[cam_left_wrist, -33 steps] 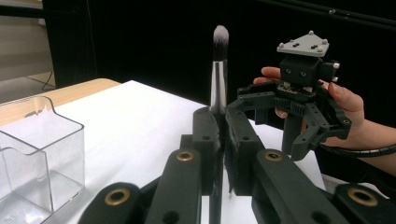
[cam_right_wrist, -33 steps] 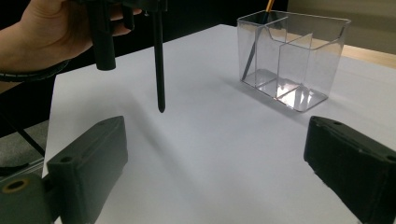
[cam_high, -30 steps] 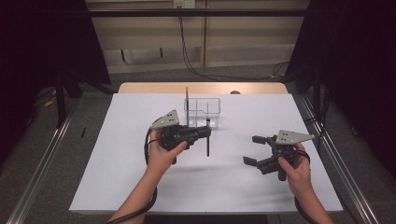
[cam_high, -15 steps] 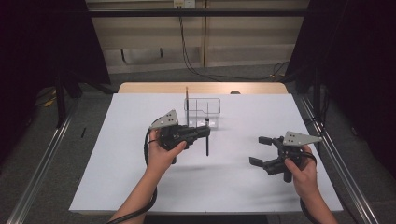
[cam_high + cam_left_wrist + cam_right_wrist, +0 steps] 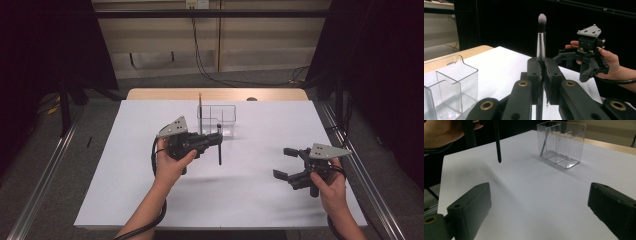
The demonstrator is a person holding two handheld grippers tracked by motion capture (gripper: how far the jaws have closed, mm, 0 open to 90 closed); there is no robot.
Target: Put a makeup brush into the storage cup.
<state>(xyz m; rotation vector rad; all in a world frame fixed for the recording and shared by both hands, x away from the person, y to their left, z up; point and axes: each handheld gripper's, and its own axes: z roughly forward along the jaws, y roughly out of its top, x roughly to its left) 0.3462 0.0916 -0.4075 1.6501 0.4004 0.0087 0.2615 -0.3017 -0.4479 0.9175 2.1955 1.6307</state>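
in the high view the left hand-held gripper (image 5: 216, 139) is clamped on a makeup brush (image 5: 219, 150), held upright above the white-covered bench (image 5: 130, 190), just in front of the clear plastic organiser (image 5: 217, 120), where a thin stick stands in one compartment. the right hand-held gripper (image 5: 286, 163) hovers well apart at the right, jaws spread wide and holding nothing.

in the left gripper view the jaws pinch the makeup brush (image 5: 541, 42) by its handle (bristles up), with the organiser (image 5: 449, 82) at the left.

in the right gripper view the wide jaws frame bare bench (image 5: 536, 195); the brush's handle tip (image 5: 498, 145) hangs clear of the surface, the organiser (image 5: 561, 143) beyond.
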